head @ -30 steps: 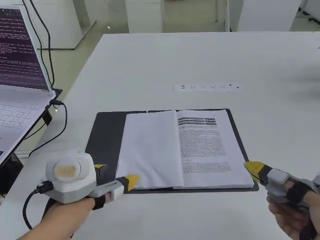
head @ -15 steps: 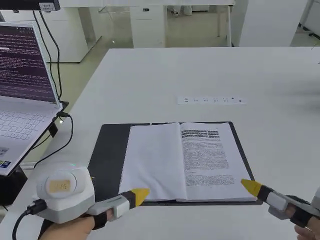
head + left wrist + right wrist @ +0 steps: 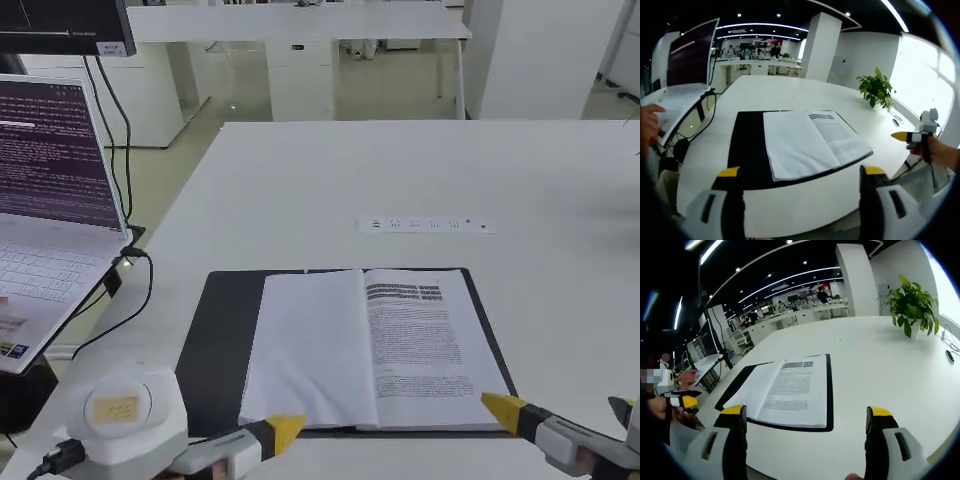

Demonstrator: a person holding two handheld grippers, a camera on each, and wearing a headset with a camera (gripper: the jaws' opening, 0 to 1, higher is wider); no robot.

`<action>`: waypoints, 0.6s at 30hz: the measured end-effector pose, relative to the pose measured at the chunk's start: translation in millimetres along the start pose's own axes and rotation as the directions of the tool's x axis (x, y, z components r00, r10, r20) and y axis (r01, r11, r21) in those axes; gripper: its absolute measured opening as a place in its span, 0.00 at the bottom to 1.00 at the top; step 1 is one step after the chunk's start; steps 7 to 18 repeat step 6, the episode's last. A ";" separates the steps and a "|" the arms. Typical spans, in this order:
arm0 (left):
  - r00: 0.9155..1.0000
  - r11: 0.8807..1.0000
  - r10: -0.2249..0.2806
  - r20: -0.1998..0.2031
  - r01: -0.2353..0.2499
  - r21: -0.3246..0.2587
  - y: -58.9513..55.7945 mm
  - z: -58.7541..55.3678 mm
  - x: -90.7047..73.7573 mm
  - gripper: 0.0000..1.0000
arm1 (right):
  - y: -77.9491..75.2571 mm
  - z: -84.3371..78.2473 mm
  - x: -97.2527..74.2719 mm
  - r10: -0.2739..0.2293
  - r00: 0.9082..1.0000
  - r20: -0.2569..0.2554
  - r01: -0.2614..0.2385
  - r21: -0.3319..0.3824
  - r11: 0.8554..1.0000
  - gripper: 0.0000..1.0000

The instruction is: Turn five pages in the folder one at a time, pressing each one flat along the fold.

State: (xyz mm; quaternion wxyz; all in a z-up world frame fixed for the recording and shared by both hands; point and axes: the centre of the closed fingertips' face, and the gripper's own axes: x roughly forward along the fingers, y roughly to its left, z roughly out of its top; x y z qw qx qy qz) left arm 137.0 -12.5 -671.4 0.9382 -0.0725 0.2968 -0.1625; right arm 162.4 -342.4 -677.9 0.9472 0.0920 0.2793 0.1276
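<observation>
Since the L gripper & R gripper have eased back off the folder (jaws wide, empty), the printed page lies unturned.

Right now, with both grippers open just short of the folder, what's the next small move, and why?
Probably ease the right gripper forward to the near right corner of the printed page and close on its edge. The folder lies open and flat, that corner sits closest, and both it and the left gripper are open and empty.
</observation>
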 end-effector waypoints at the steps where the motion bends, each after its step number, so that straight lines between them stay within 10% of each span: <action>1: 1.000 1.000 0.002 0.001 -0.002 0.001 0.3 -0.4 0.0 0.96 | 0.2 -1.9 -0.1 -0.002 1.000 -0.006 0.002 -0.003 1.000 0.99; 18: 1.000 1.000 -0.003 0.000 0.003 0.015 -3.5 -5.6 0.0 0.95 | -0.4 -4.1 -2.1 0.003 1.000 0.013 -0.003 0.007 1.000 0.99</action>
